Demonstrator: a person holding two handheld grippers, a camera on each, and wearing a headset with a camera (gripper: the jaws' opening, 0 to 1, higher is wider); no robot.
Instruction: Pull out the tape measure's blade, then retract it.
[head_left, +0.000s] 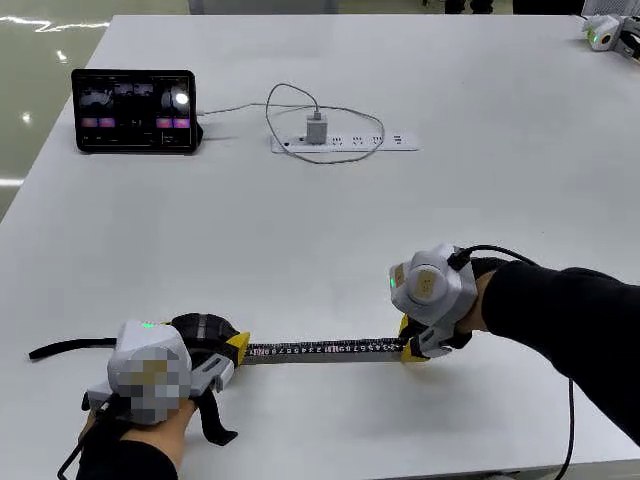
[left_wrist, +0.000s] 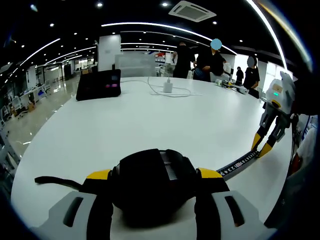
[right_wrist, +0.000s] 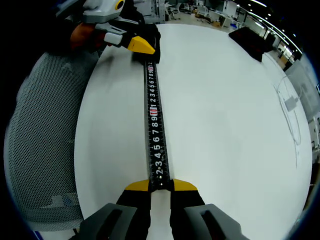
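table (head_left: 300, 230): white, broad, bare around both tools; tablet (head_left: 133, 110) and power strip (head_left: 345, 142) noted well ahead of the jaws, clear of the work

tape measure case (head_left: 200, 328): black, rounded, seated between the jaws of the left gripper (left_wrist: 154, 175), which are closed around its flanks, yellow tips showing on either side in the left gripper view. a black strap (head_left: 60, 349) trails off the case away from the right gripper. the case is judged compact and fairly dense for its size, its shell rubbery-looking and unlikely to slip; hold is best taken across the flanks, as here

blade (right_wrist: 154, 125): drawn out flat along the table, running straight from the mouth of the case beside the left jaw tip to the right gripper (right_wrist: 161, 186). the right jaws are set narrow, pinched on the blade's free end, low numbers just ahead of the tips; the end hook itself cannot be made out. the blade is judged thin, light, stiff only along its length and liable to kink if bent sideways; spring return is expected to pull hard, so it should be fed back under control rather than let go

progress judged: pull-out partly or fully done, retraction not yet begun
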